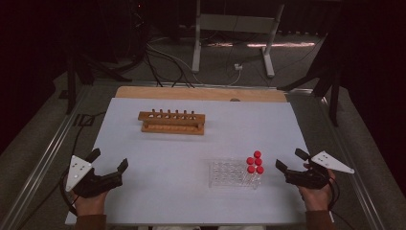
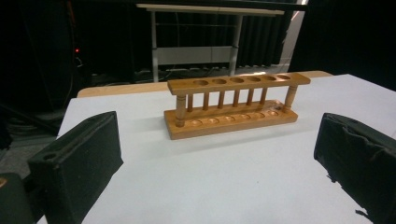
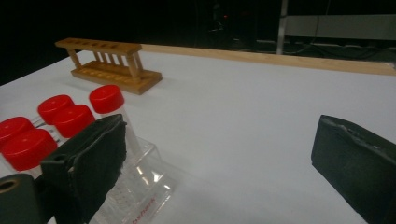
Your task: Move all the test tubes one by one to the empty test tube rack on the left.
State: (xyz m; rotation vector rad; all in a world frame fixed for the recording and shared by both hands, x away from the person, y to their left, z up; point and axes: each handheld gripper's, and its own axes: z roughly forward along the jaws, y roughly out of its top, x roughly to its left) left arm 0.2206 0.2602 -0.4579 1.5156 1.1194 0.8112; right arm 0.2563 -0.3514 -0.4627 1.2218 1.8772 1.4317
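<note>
An empty wooden test-tube rack (image 1: 172, 122) stands on the white table top (image 1: 201, 201), left of centre toward the back; it also appears ahead in the left gripper view (image 2: 231, 105) and far off in the right gripper view (image 3: 108, 63). A clear plastic rack (image 1: 229, 173) near the front right holds several red-capped tubes (image 1: 255, 162) at its right end, close on the left in the right gripper view (image 3: 65, 116). My left gripper (image 1: 109, 161) rests at the front left, open and empty. At the front right, my right gripper (image 1: 291, 160) is open and empty, just right of the tubes.
A wooden board edge (image 1: 201, 93) runs along the table's back. Beyond it stand a metal frame (image 1: 234, 28) and cables (image 1: 163, 62) on the dark floor. Metal rails (image 1: 43, 158) flank the table's sides.
</note>
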